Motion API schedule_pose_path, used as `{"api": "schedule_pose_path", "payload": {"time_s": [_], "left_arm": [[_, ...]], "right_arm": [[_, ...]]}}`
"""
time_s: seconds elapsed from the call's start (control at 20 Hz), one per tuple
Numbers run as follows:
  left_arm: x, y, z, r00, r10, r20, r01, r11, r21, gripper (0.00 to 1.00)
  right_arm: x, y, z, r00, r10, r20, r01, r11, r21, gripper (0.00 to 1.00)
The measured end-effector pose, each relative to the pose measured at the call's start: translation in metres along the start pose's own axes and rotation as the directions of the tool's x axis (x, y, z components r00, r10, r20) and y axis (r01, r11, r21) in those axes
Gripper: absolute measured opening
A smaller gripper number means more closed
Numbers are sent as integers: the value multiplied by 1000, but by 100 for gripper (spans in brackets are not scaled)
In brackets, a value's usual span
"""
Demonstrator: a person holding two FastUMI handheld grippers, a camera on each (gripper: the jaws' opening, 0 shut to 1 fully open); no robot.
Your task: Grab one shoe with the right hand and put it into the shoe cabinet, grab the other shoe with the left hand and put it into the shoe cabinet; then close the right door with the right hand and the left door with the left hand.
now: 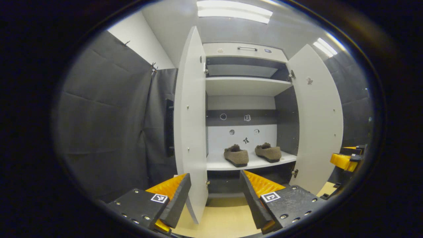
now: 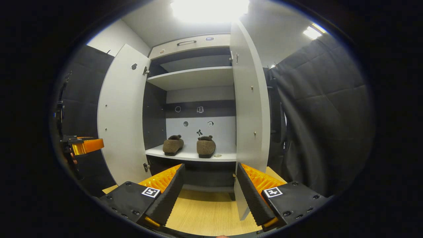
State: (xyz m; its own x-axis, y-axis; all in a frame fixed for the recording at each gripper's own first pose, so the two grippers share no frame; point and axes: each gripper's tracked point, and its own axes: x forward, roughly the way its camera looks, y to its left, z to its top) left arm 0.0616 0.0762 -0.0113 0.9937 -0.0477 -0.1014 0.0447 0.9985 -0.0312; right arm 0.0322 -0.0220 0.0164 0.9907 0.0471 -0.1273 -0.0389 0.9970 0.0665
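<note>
Two shoes (image 1: 236, 156) (image 1: 268, 152) already sit on the cabinet shelf (image 1: 218, 164) at twelve o'clock, both doors (image 1: 190, 125) (image 1: 319, 122) remain open, and both grippers (image 1: 214, 195) (image 2: 210, 191) gape wide, holding nothing.

In the left gripper view the left door (image 1: 190, 125) stands edge-on and covers the left part of the shoe cabinet (image 1: 246, 86) inside; its lower corner drops behind the left hand-held gripper (image 1: 214, 195). The small stickers (image 1: 247, 117) on the back wall are too small to make out. The right hand-held gripper (image 1: 345, 160) is cut off at the picture's edge. In the right gripper view the ceiling light (image 2: 210, 8) is blown out, and the right door (image 2: 249, 109) hides the cabinet's right side
</note>
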Motion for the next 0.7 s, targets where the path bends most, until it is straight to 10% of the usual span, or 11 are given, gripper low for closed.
{"api": "schedule_pose_path", "payload": {"time_s": [0.7], "left_arm": [[-8, 27, -3, 999, 37, -4, -37, 999, -16, 93]], "right_arm": [[-6, -90, 32, 979, -204, 5, 204, 979, -7, 98]]}}
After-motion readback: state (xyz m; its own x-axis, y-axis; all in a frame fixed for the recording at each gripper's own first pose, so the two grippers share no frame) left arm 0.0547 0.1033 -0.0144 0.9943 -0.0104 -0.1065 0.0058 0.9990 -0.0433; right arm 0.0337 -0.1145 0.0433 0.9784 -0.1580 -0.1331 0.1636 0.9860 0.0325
